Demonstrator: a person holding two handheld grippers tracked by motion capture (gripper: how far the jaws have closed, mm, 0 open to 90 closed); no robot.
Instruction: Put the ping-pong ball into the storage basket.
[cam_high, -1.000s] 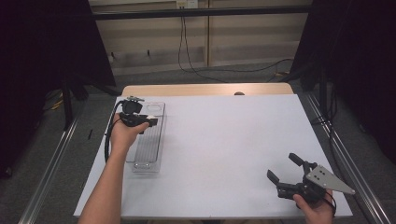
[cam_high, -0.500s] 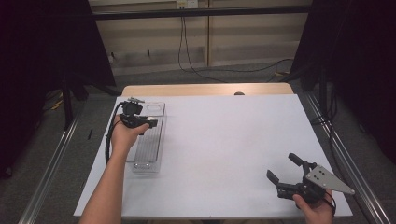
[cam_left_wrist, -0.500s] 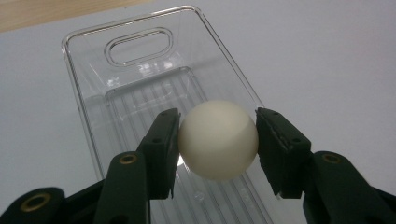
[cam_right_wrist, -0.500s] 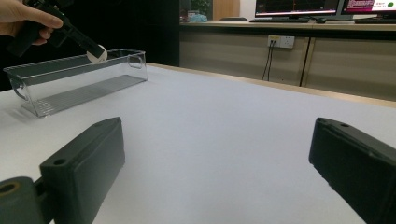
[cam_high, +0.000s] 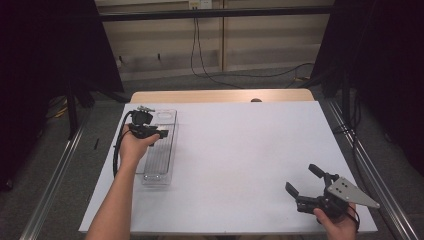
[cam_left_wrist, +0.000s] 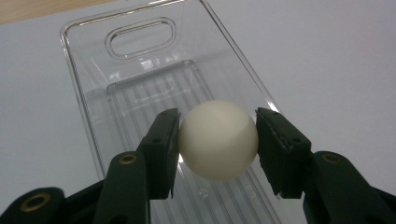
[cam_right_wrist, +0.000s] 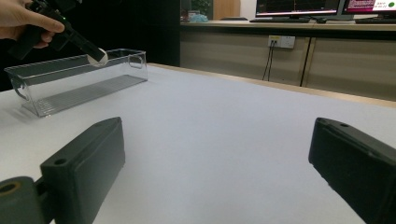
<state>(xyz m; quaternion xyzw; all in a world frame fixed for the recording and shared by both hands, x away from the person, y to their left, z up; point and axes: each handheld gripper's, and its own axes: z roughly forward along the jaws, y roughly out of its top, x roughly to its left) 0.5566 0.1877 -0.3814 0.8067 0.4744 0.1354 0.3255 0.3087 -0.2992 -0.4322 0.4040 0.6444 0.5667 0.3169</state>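
Note:
A white ball (cam_left_wrist: 218, 139) sits between the two black pads of my left gripper (cam_left_wrist: 218, 122), which is shut on it. The ball hangs over the far half of a long clear plastic tray (cam_left_wrist: 84, 93) with a ribbed floor and a handle cut-out at its far end. In the high view, the left gripper (cam_high: 159, 133) is above the tray (cam_high: 150, 179) at the table's left side. From the right gripper view, the ball (cam_right_wrist: 98, 57) shows just over the tray's rim (cam_right_wrist: 70, 88). My right gripper (cam_high: 304, 181) rests open near the front right corner, with nothing between its jaws.
The white table (cam_high: 240, 150) has a bare wooden strip (cam_high: 220, 96) along its far edge. Metal rails (cam_high: 55, 175) run along both sides of the table. Cables hang down the back wall.

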